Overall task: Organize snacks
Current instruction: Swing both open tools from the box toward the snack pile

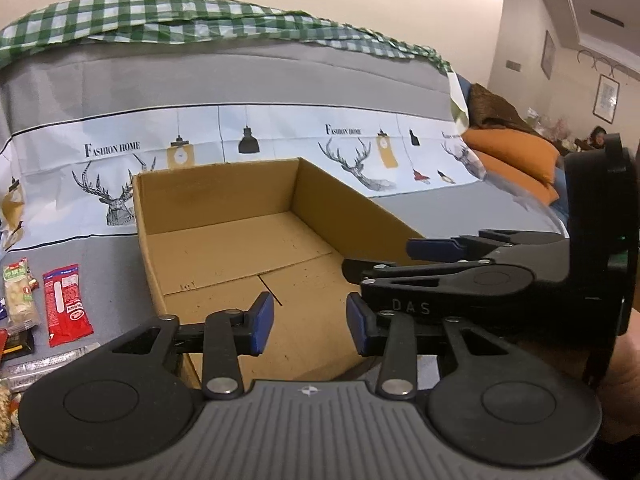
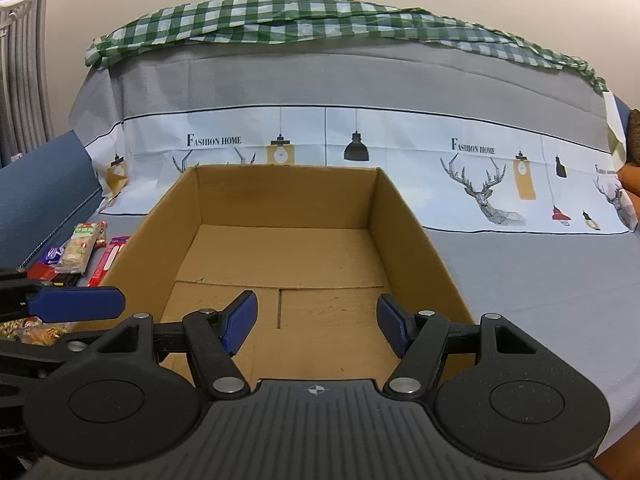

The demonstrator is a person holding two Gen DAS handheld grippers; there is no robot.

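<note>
An open brown cardboard box [image 1: 224,204] [image 2: 280,200] stands on a grey cloth; nothing shows inside it. Snack packets lie to its left: a red packet [image 1: 66,304] [image 2: 106,260], a pale green-topped packet [image 1: 18,294] [image 2: 78,252], and several more at the frame edges. My left gripper [image 1: 310,322] is open and empty over the box's near edge. My right gripper [image 2: 316,324] is open and empty over the box's near edge. The right gripper shows in the left wrist view [image 1: 432,252], and a left finger shows in the right wrist view [image 2: 76,304].
A sofa back draped with grey printed cloth [image 2: 340,148] and a green checked cloth [image 2: 280,20] rises behind the box. Orange cushions [image 1: 516,156] lie at the right. A blue sofa part [image 2: 36,192] is at the left.
</note>
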